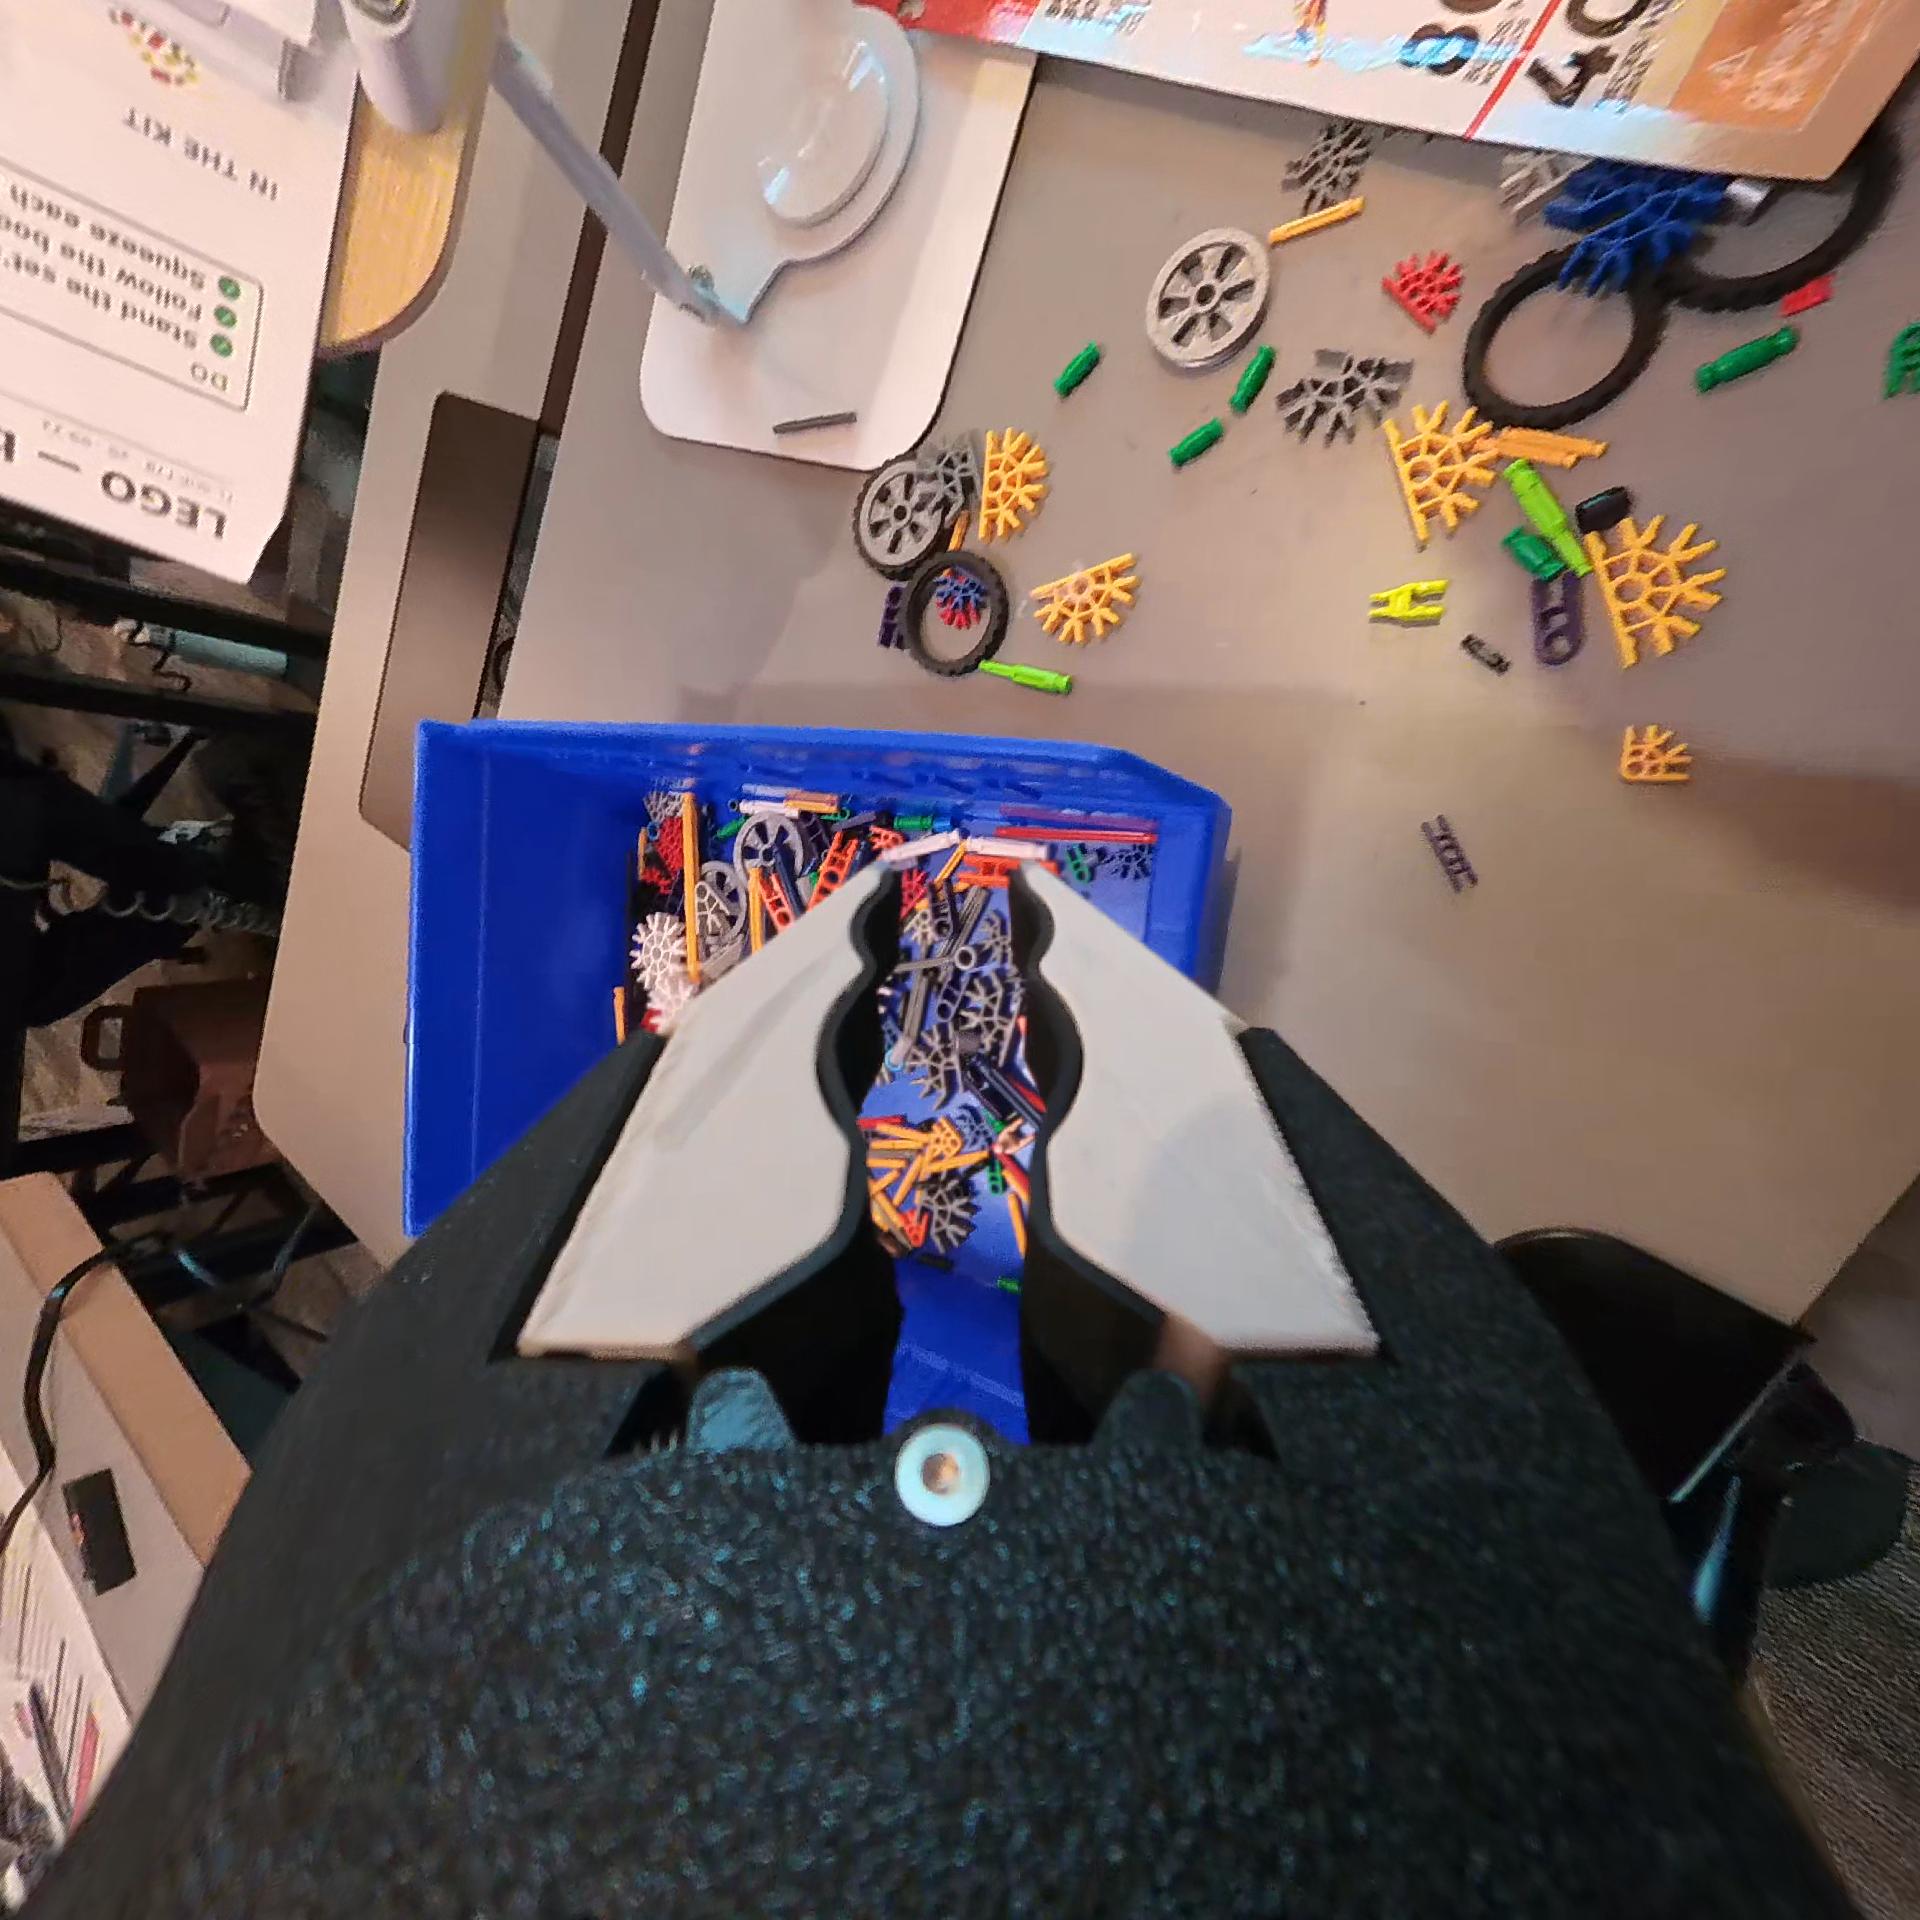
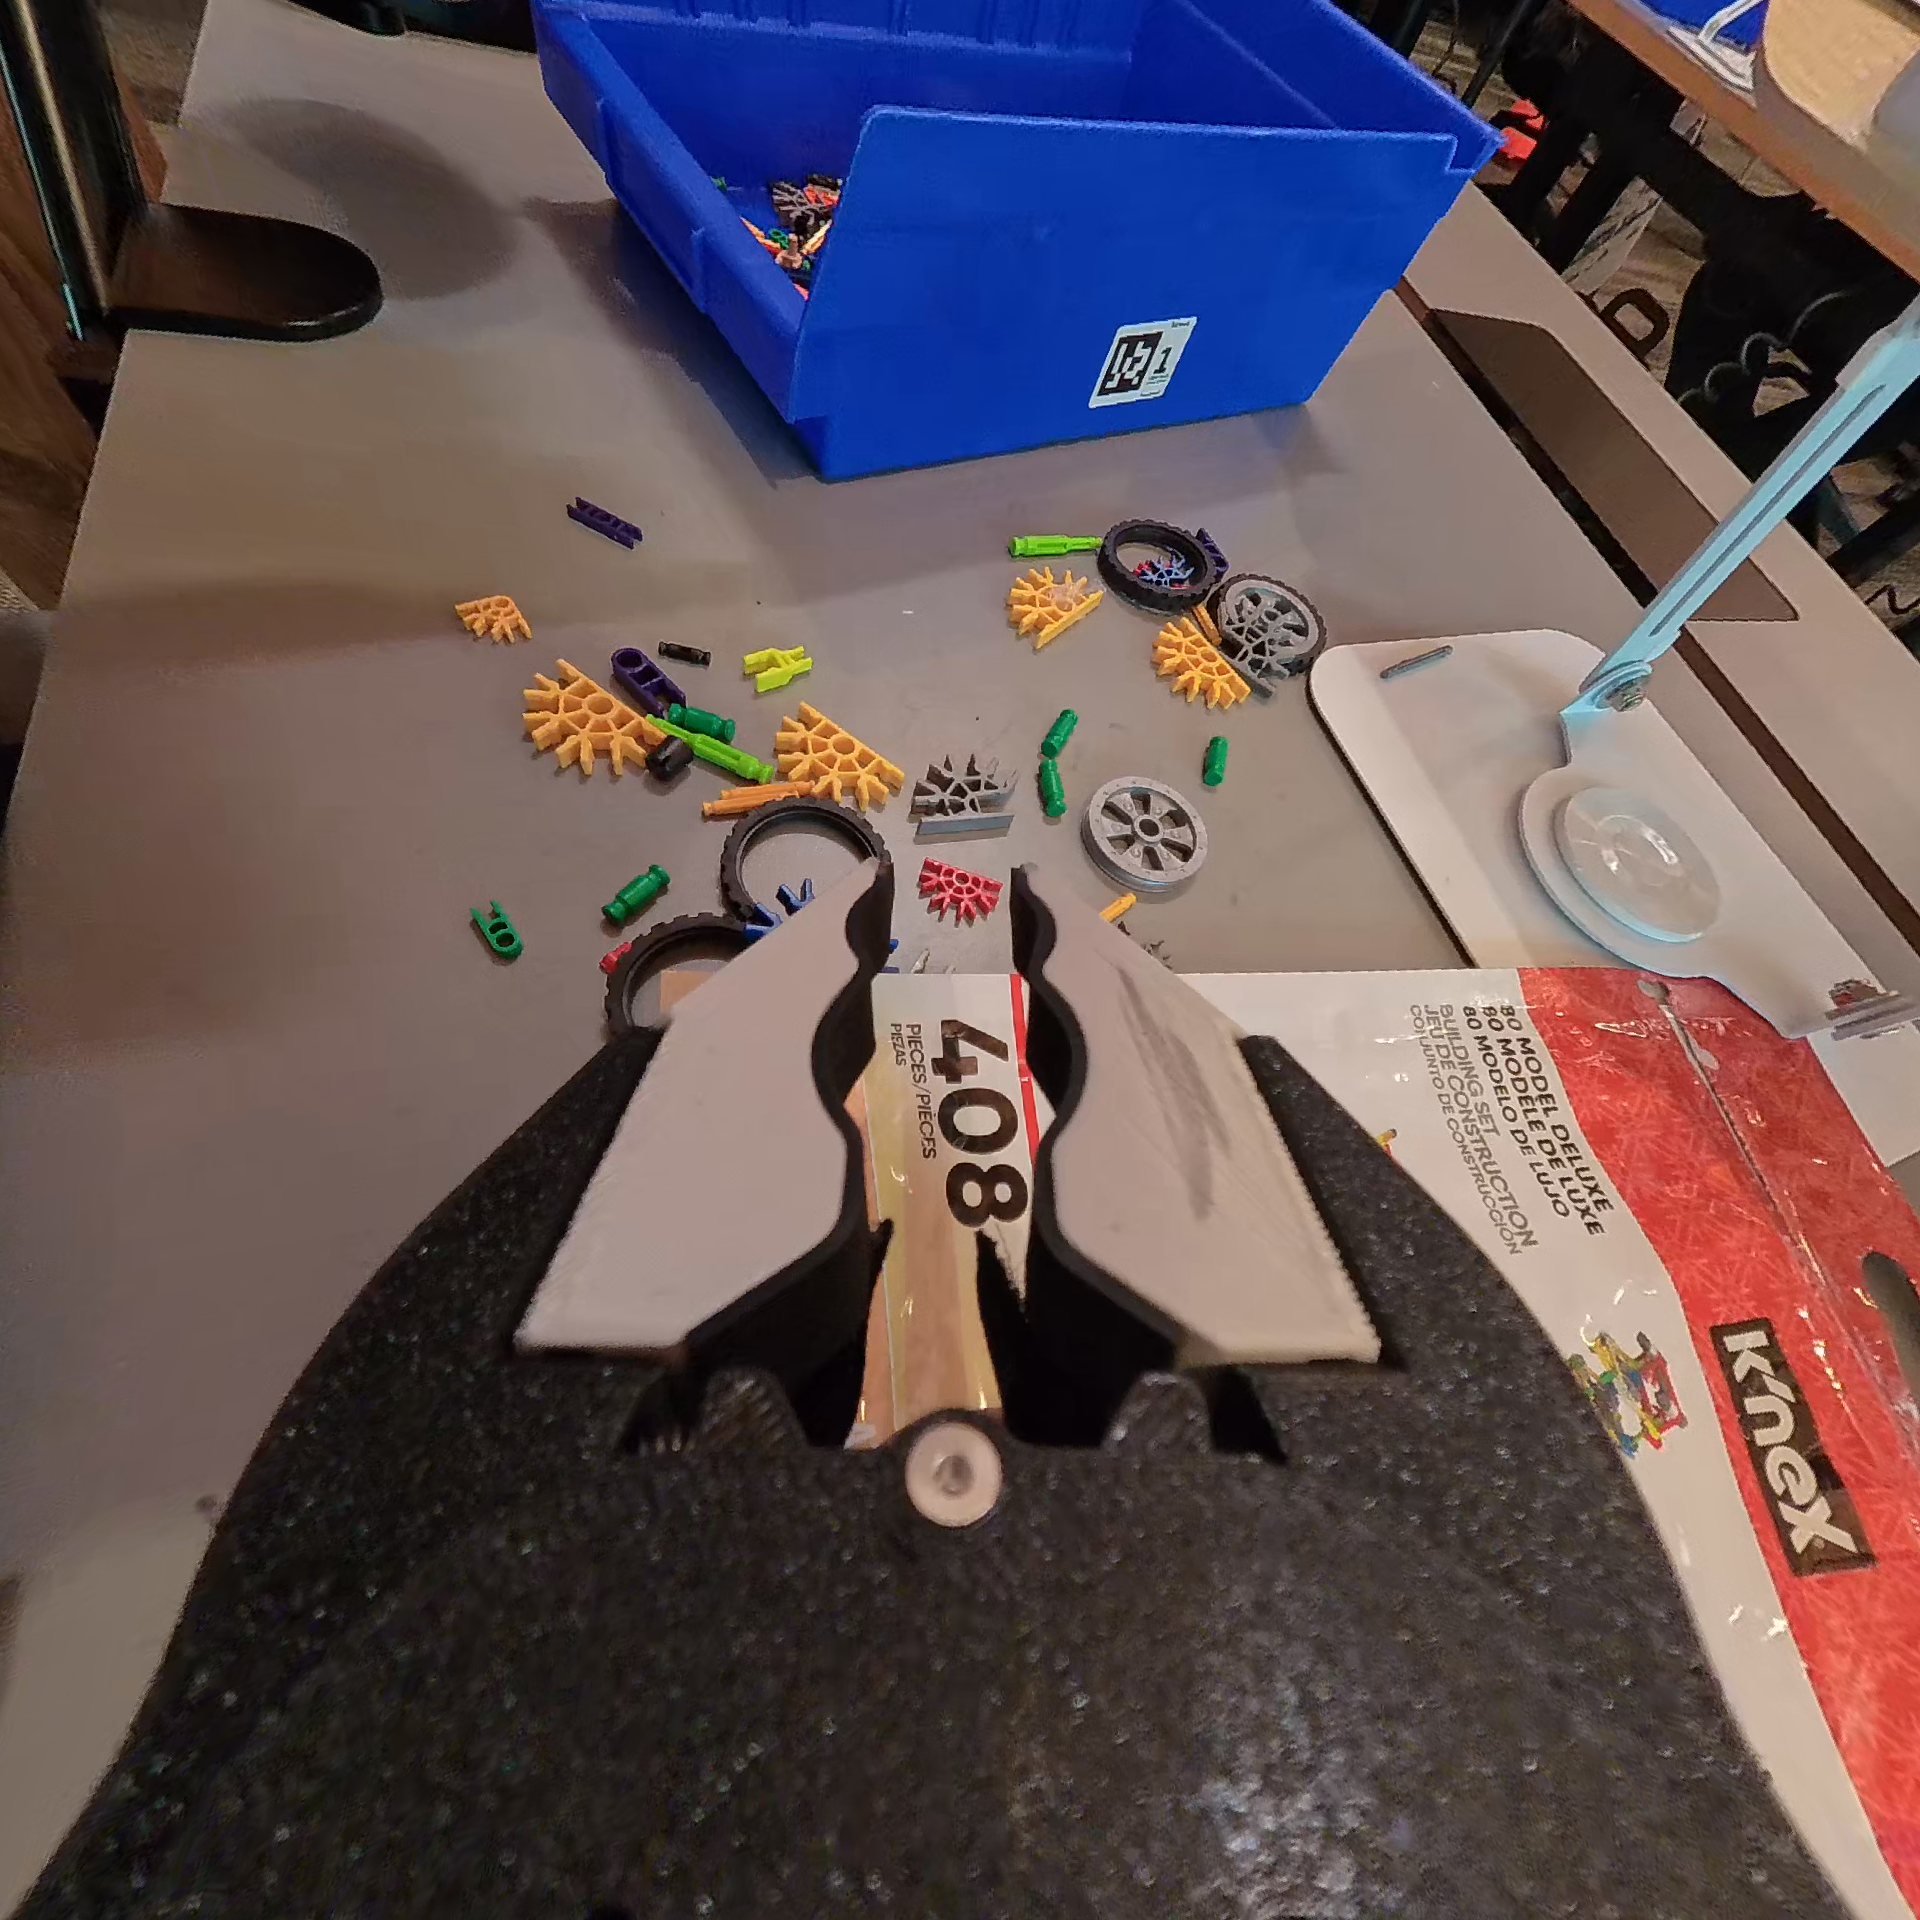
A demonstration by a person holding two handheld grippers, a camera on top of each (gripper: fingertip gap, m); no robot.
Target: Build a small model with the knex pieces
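My left gripper (image 1: 956,878) is open and empty. It hangs over a blue bin (image 1: 499,935) holding several loose construction-toy pieces (image 1: 935,997): rods, connectors and wheels. My right gripper (image 2: 953,878) is open and empty, low over the table. Its tips flank a red fan connector (image 2: 961,891), with a black tyre (image 2: 795,814) at the left tip and a grey wheel (image 2: 1143,831) to the right. The blue bin (image 2: 1039,291) stands farther off in the right wrist view. Neither gripper touches anything that I can see.
Yellow connectors (image 2: 831,753), green rods (image 2: 1058,732) and more wheels lie scattered on the grey table (image 2: 312,727). A red and white toy package (image 2: 1558,1195) lies under my right gripper. A white lamp base (image 2: 1455,779) stands at right. A printed sheet (image 1: 135,260) hangs past the table edge. Some 25 cm of space lies between my two pairs of fingers.
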